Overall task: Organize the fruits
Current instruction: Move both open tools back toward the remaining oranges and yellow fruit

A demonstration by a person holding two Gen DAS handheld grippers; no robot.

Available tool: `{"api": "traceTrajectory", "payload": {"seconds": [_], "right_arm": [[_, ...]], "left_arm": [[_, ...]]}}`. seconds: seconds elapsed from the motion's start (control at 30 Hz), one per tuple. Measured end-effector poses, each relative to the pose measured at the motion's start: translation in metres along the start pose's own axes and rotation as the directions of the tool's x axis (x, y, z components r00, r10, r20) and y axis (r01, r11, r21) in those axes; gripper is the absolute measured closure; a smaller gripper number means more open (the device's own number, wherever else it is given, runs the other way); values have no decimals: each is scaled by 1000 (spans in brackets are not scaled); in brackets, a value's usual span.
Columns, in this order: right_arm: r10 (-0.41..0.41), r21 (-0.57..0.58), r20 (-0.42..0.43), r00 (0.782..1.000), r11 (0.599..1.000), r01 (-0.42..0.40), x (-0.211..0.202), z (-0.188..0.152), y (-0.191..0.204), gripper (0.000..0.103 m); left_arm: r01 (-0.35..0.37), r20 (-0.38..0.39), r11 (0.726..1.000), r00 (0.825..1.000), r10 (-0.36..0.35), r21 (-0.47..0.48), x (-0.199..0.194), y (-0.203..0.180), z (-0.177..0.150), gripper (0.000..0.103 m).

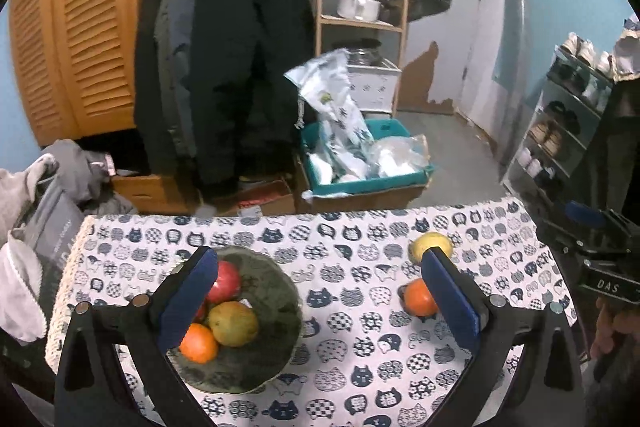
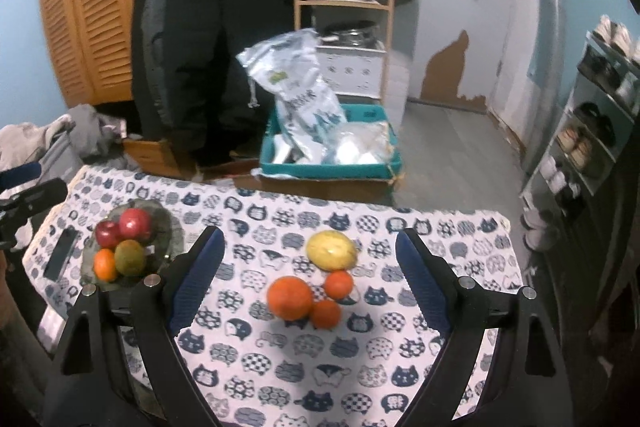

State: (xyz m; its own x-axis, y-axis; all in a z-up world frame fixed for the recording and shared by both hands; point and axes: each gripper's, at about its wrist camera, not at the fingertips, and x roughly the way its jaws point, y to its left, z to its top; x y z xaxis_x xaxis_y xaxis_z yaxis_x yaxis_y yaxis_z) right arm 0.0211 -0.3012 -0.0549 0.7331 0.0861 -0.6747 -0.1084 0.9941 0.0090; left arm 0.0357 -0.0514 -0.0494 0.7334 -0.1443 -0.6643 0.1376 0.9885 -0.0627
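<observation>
A dark glass bowl sits on the cat-print tablecloth. It holds red apples, a greenish mango and a small orange. Loose on the cloth lie a yellow fruit, a large orange and two small oranges. My left gripper is open above the cloth, its left finger over the bowl. My right gripper is open, its blue pads wide apart, with the loose fruits lying below and between them, untouched.
A dark phone lies left of the bowl. Beyond the table's far edge stand a teal bin of bags, cardboard boxes, hanging coats and a wooden shelf. A shoe rack stands on the right. Clothes are piled at the left.
</observation>
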Motion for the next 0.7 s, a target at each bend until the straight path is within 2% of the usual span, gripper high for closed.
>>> {"api": "traceTrajectory", "payload": {"seconds": [0.4,0.7], "right_arm": [[-44,62,-64,997,997,48,24,-18,-37,16],[-87,84,-154,984,991,100,56,-41,-59,16]], "left_arm": [[36,-103,999,994,-34,14,47,-26,-10,1],[44,-227,999,973,-37,25,112,-51,-32,1]]}}
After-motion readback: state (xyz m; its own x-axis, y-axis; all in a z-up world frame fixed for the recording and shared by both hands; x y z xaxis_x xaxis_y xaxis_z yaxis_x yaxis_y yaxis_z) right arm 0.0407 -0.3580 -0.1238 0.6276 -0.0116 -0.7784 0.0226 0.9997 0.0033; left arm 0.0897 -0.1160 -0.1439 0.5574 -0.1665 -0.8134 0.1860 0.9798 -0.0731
